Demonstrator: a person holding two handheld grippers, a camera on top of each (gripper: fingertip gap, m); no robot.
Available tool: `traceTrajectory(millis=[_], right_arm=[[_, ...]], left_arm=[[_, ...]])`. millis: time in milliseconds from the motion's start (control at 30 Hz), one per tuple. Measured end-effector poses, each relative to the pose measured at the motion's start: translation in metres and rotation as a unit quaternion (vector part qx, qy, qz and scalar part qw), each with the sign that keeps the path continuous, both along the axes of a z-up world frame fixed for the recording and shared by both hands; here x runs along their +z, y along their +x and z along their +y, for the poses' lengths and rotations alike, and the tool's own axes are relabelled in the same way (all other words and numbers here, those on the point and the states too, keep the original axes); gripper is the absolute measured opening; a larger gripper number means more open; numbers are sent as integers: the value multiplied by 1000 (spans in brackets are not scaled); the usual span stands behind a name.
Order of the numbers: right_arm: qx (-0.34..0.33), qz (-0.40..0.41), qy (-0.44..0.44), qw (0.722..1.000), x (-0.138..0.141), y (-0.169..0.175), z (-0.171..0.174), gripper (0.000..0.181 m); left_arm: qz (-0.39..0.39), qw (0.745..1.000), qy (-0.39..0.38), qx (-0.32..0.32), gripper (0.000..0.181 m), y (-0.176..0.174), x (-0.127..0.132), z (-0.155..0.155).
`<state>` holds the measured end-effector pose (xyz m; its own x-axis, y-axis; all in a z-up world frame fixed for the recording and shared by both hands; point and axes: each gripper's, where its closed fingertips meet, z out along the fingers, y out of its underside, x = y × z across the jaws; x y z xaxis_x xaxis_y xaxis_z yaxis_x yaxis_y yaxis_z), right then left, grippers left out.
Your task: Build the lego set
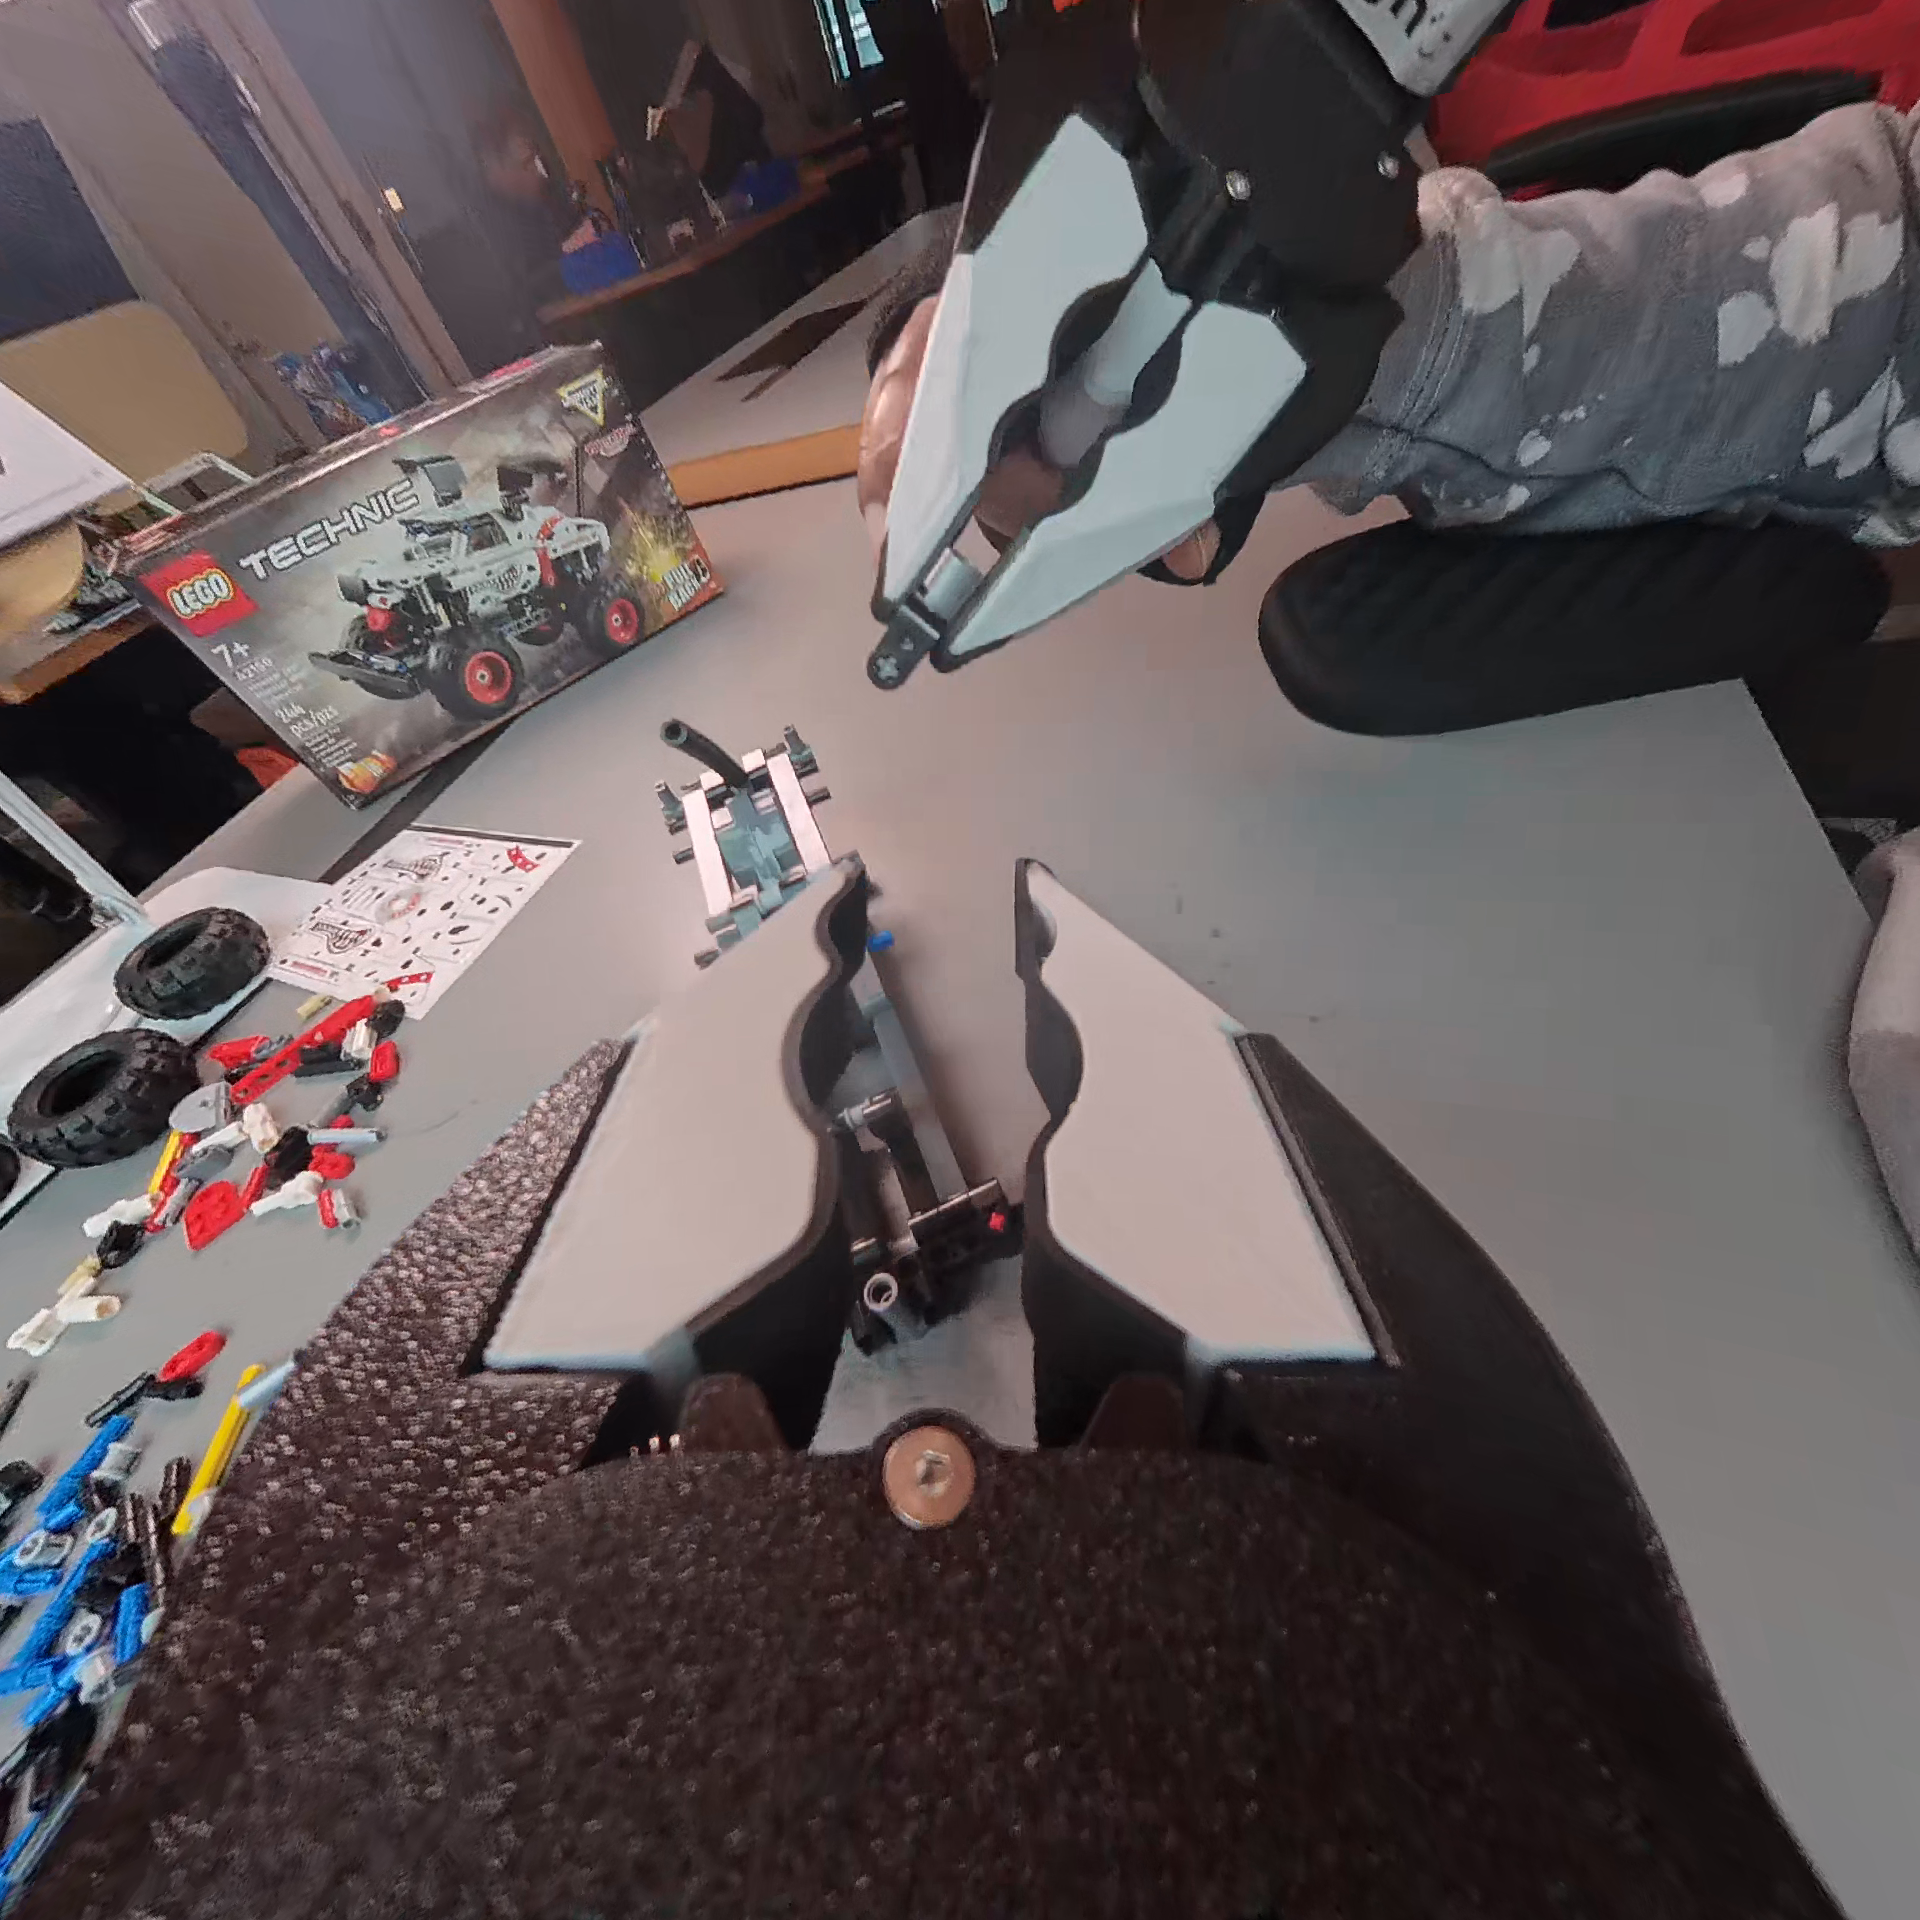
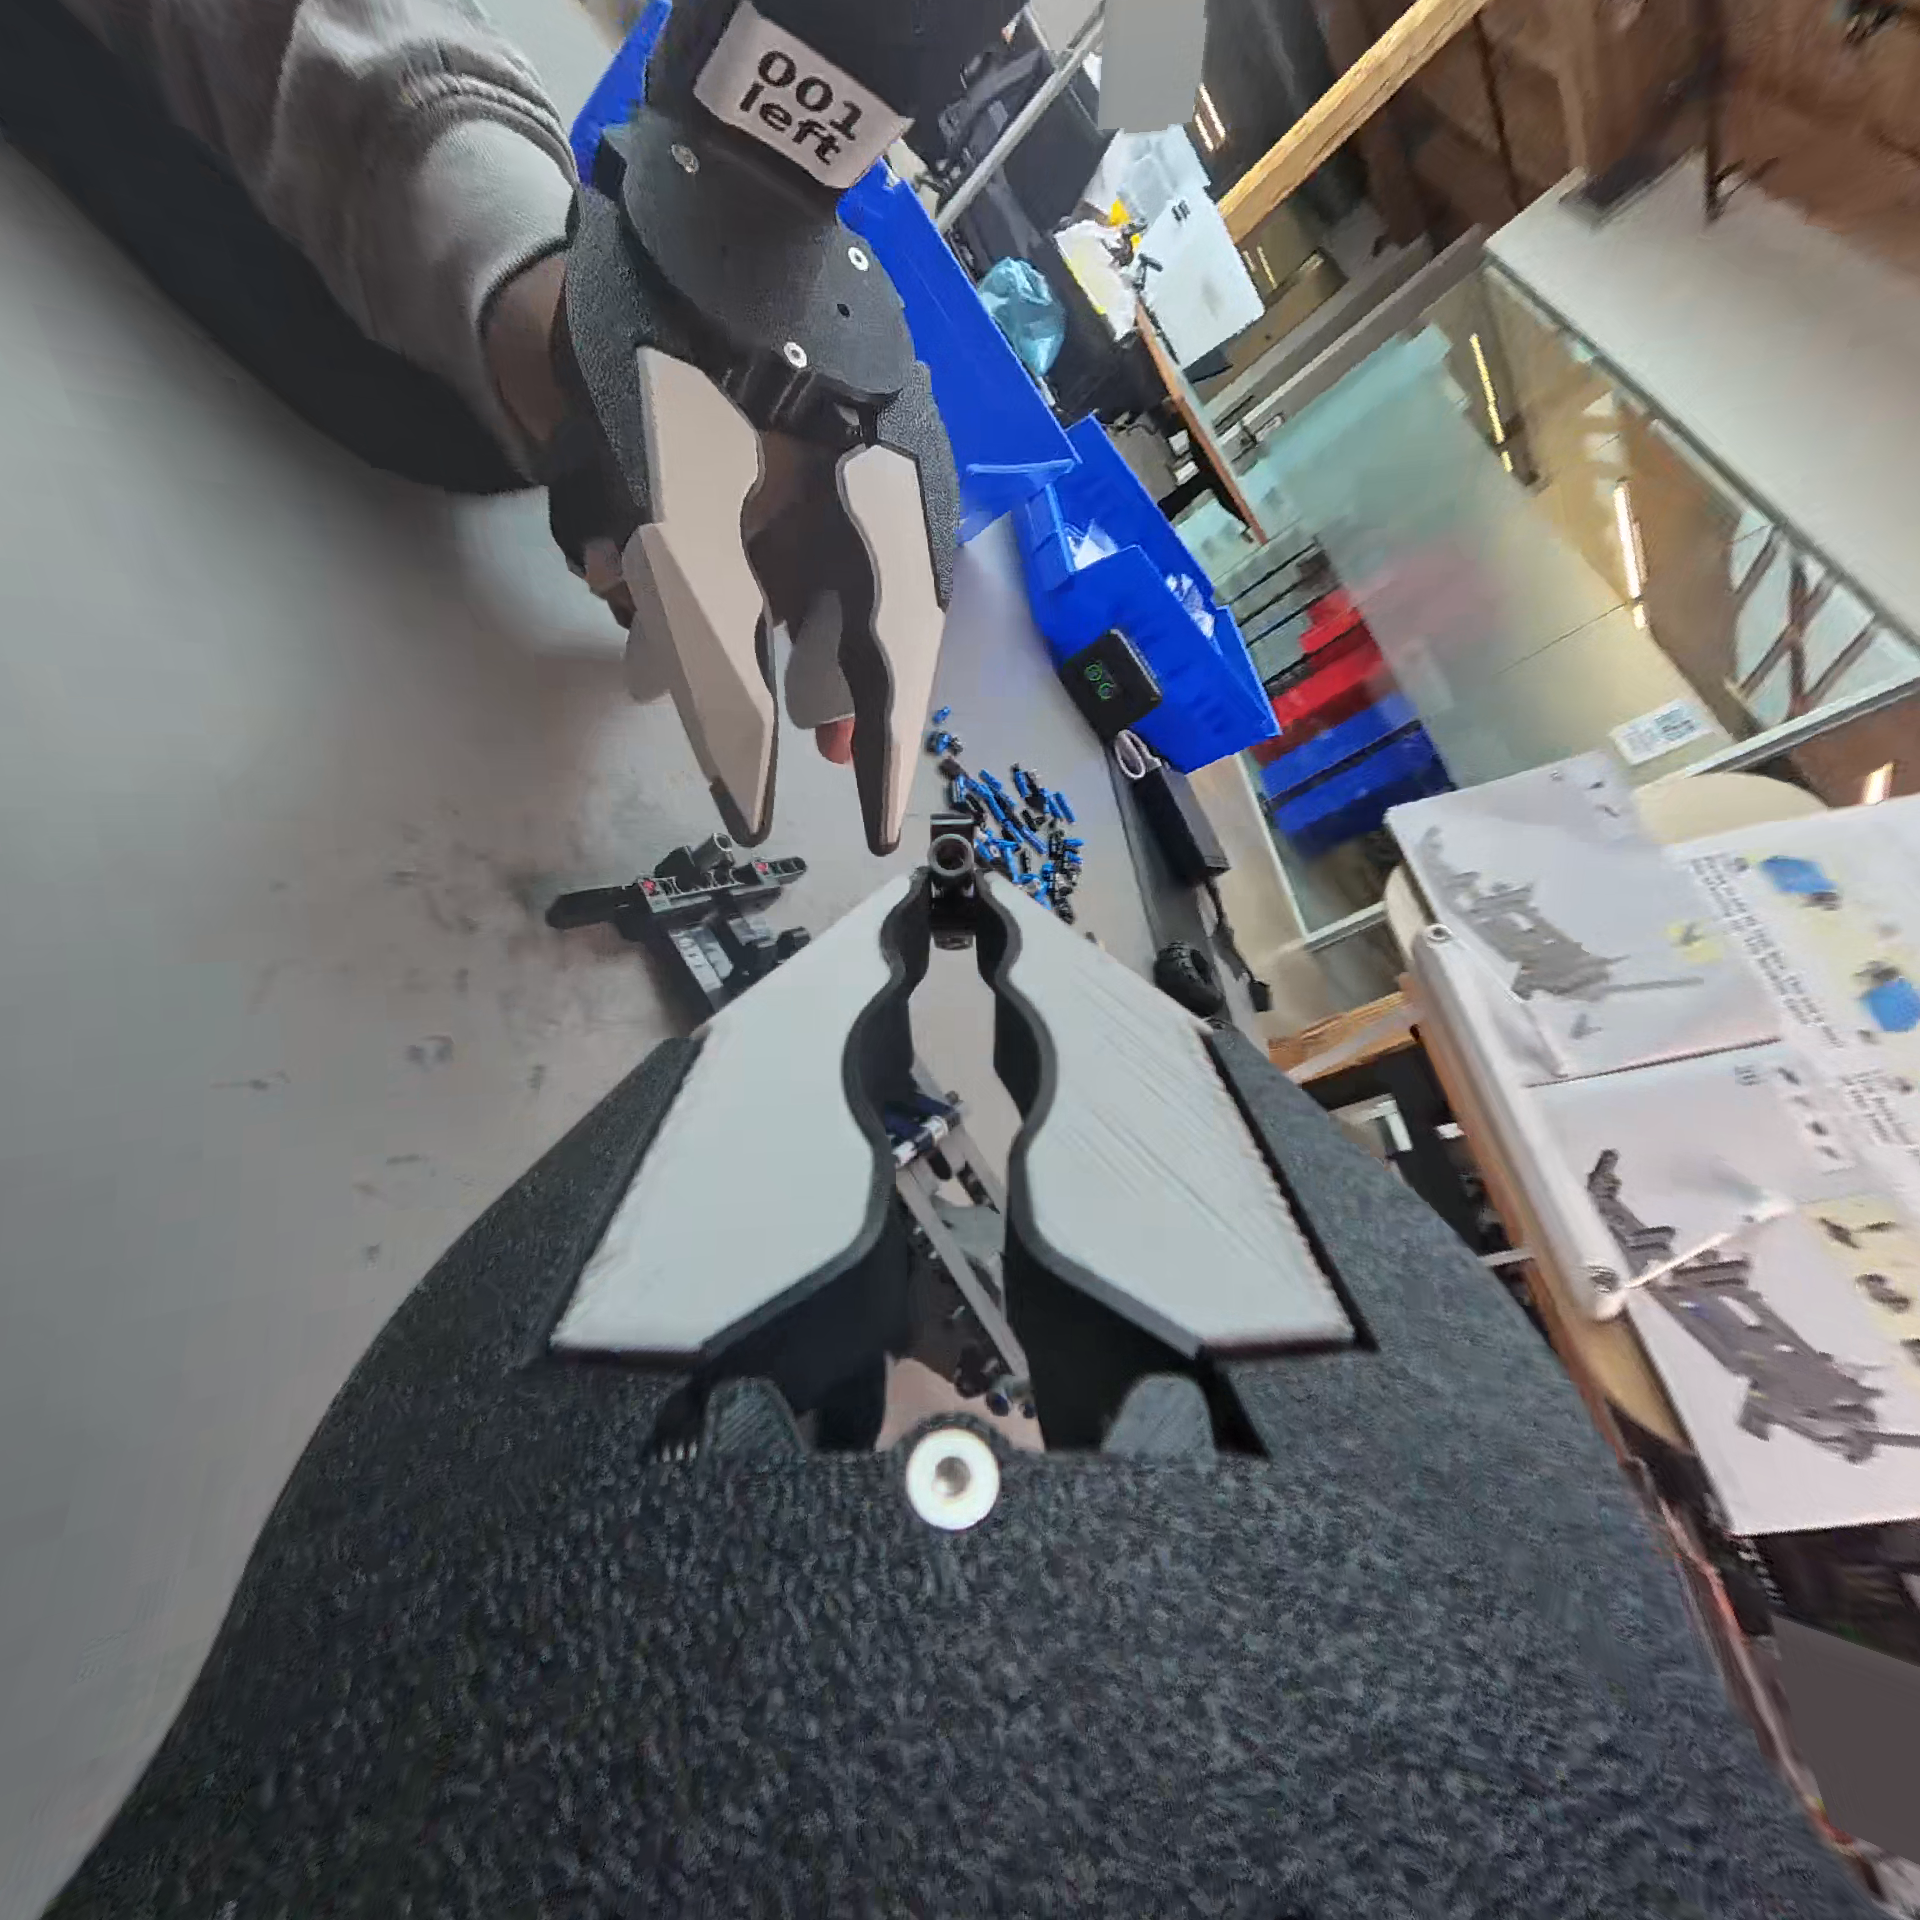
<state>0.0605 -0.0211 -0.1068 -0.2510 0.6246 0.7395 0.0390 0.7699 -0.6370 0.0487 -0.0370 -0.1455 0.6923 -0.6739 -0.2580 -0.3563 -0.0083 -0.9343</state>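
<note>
our right gripper (image 2: 951, 904) pinched a small black-and-grey lego connector (image 1: 914, 623); our left gripper (image 1: 940, 883) gaped above the grey chassis frame (image 1: 753, 831); we judged a loose pinch might drop it.

Two grippers are showing: the left gripper (image 1: 940, 883) and the right gripper (image 1: 920, 634). Two big black tires (image 1: 192, 961) are lying by one sticker sheet (image 1: 431, 914). One toy box (image 1: 436, 582) is standing on the table. One half-built frame (image 1: 764, 842) is lying there. Small loose pieces (image 1: 270, 1122) are lying in a pile, too many for counting.
</note>
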Motion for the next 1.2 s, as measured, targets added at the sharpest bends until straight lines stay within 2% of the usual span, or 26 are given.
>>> traceTrajectory(millis=[200, 333, 433, 567, 667, 800, 1100, 1200], right_arm=[[13, 7, 10, 1000, -3, 1, -10, 8], [51, -40, -76, 995, -17, 5, -25, 7], [73, -81, -136, 985, -25, 10, -31, 7], [99, -122, -194, 968, -32, 17, -37, 7], [118, -141, -221, 958, -32, 21, -43, 7], [111, -172, -213, 955, -45, 23, -43, 7], [107, -176, -222, 953, -45, 24, -40, 7], [114, -174, -228, 951, -41, 25, -43, 8]], left_arm=[[-17, 1000, 21, 5, 28, -1, 13, 0], [11, 999, 36, -23, 25, 9, 10, -8], [23, 997, 26, -62, 16, 22, 3, -17], [28, 996, 14, -87, 2, 30, -4, -23], [27, 995, -1, -99, 2, 35, -8, -25], [31, 993, -17, -110, 14, 41, -15, -26], [28, 994, -42, -99, 13, 41, -19, -21], [30, 993, -55, -101, 2, 41, -22, -22]])
